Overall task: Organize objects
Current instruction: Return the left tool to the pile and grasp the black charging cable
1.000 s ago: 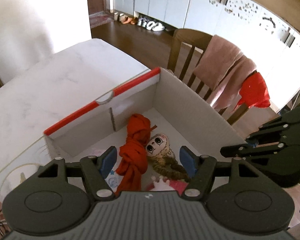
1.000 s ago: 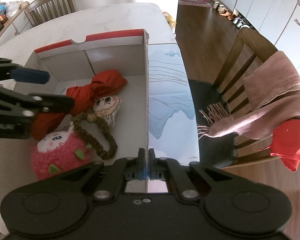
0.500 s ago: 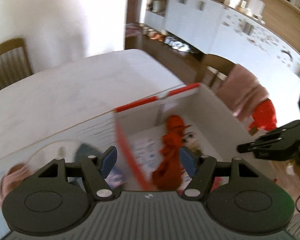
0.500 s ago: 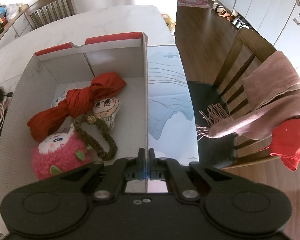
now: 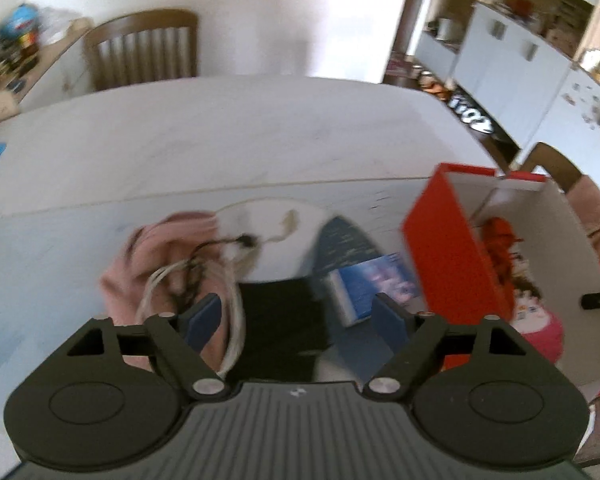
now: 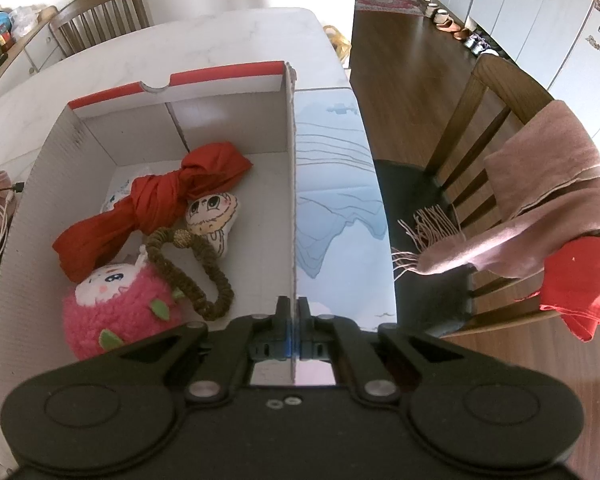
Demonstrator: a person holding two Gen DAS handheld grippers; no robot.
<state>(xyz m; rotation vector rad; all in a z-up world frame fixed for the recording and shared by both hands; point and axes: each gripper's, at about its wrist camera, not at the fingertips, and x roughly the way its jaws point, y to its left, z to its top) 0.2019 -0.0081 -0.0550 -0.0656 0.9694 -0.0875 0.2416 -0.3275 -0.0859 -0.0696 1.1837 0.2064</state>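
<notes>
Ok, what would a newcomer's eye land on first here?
Probably the open cardboard box holding a knotted red cloth and a pink plush toy. The right gripper is clamped on the box's right wall. Left of the box, a cable tangle lies on pink fabric.

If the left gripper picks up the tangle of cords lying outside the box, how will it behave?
The cords look thin and loosely looped, so probably floppy, with strands trailing. They lie on pink cloth, which might snag and lift too. Likely light; loops could slip from a loose pinch.
</notes>
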